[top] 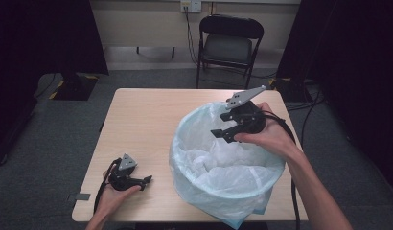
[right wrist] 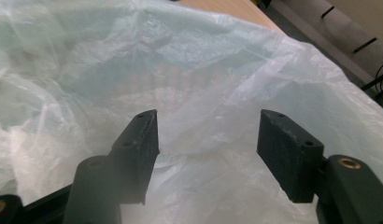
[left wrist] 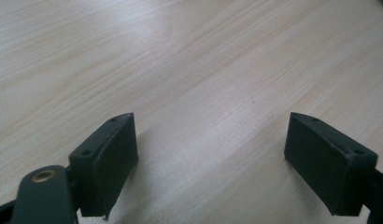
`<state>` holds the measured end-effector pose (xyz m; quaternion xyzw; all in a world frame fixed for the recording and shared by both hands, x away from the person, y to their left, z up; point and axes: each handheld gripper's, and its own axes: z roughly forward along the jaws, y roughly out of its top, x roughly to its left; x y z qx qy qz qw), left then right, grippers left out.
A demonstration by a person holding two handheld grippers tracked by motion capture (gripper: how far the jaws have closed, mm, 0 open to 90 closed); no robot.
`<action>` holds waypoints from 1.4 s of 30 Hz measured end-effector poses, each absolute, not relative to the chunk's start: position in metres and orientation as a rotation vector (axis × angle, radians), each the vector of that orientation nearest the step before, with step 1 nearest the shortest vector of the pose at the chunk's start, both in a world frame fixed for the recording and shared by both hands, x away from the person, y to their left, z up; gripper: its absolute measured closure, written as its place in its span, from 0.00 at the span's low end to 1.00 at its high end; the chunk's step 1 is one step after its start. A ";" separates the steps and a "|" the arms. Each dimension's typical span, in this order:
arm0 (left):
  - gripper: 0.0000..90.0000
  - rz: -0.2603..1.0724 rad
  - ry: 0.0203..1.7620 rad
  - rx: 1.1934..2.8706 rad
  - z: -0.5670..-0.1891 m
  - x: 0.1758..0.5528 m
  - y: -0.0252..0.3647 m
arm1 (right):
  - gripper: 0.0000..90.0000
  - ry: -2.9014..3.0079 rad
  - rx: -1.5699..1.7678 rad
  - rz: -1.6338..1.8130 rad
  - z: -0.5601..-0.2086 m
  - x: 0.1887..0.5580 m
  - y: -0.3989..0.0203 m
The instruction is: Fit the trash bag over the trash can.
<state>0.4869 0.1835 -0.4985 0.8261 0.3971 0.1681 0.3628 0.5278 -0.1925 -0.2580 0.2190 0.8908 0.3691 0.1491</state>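
Right gripper (top: 222,132) sits over bin's far-right rim, at about 1 o'clock of bin (top: 223,191). Jaws parted, nothing between them. Bag liner (right wrist: 189,88) lies straight ahead of your right jaws, folds running across them. Bin stands on right half of table (top: 137,120). Left gripper (top: 145,182) rests at 9 o'clock of bin, jaws spread, empty, over bare wood. Your right hand is nearer to liner by far.
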 end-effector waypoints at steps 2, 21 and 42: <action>0.19 0.433 1.023 2.124 -0.499 0.487 0.183 | 0.43 2.575 0.645 1.014 -0.264 0.533 -0.189; 0.18 0.433 1.020 2.126 -0.499 0.487 0.183 | 0.50 2.720 0.626 0.459 -0.318 0.549 -0.171; 0.18 0.432 1.018 2.126 -0.499 0.487 0.184 | 0.36 2.714 0.494 0.915 -0.266 0.521 -0.182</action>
